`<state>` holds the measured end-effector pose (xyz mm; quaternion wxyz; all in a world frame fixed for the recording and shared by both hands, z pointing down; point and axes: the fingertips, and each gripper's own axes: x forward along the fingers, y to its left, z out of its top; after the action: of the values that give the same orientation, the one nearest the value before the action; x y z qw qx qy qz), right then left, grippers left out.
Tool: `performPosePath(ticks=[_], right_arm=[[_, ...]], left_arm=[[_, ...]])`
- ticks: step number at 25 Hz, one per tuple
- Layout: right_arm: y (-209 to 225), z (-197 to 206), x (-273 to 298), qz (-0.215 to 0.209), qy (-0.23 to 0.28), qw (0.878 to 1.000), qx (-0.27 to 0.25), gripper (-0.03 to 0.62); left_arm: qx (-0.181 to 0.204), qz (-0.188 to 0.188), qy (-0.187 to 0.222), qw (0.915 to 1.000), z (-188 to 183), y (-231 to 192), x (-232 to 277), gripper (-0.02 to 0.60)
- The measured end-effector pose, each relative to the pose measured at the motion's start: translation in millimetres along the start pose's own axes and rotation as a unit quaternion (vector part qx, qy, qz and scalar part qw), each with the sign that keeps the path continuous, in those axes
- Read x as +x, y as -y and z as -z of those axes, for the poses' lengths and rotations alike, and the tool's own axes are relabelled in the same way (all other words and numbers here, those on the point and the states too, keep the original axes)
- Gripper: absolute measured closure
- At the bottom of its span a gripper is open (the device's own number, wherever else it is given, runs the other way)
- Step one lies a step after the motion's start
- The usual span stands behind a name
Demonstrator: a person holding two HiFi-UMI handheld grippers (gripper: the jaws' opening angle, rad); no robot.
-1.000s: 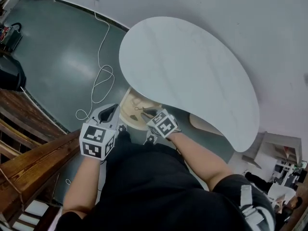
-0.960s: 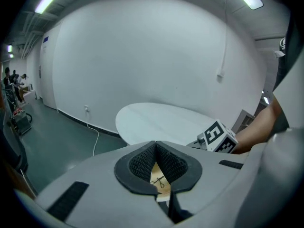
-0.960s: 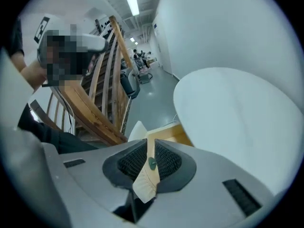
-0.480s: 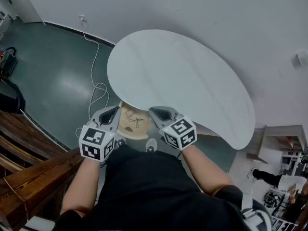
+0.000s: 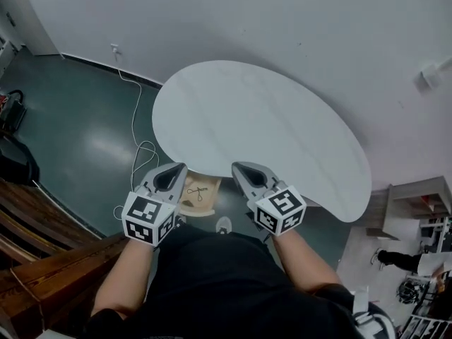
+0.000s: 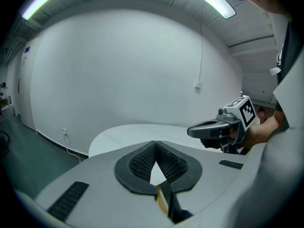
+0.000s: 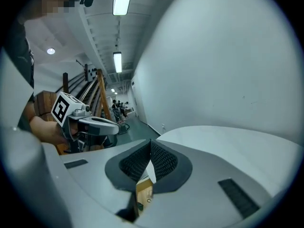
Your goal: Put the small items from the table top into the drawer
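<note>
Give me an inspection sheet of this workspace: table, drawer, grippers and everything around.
Surface: white kidney-shaped table top, bare.
Job's things: small dark scissors lying in the open light wooden drawer under the table's near edge.
Clutter: nothing seen.
Grippers: left gripper and right gripper held by the near edge, both jaws shut and empty; the right's just closed.
Cables: white cable looping over the floor from the wall.
Surroundings: dark green floor, white wall, brown wooden staircase.
</note>
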<state>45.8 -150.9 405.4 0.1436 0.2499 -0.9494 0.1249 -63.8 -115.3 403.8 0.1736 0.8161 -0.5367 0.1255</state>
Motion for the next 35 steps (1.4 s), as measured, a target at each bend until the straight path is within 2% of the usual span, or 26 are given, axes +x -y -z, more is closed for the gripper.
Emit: performPosePath(ticks=[5, 14, 35], right_arm=[[11, 1, -14, 0.023, 0.009, 1.0, 0.003, 0.585], [19, 2, -26, 0.039, 0.018, 0.999, 0.006, 0.585], [22, 1, -22, 0.029, 0.011, 1.0, -0.005, 0.586]], left_arm=[[0.015, 0.012, -0.001, 0.9998, -3, 12, 7, 0.566], [0.035, 0.02, -0.001, 0.9992, -12, 23, 14, 0.566], [0.037, 0.011, -0.004, 0.9992, -13, 22, 14, 0.566]])
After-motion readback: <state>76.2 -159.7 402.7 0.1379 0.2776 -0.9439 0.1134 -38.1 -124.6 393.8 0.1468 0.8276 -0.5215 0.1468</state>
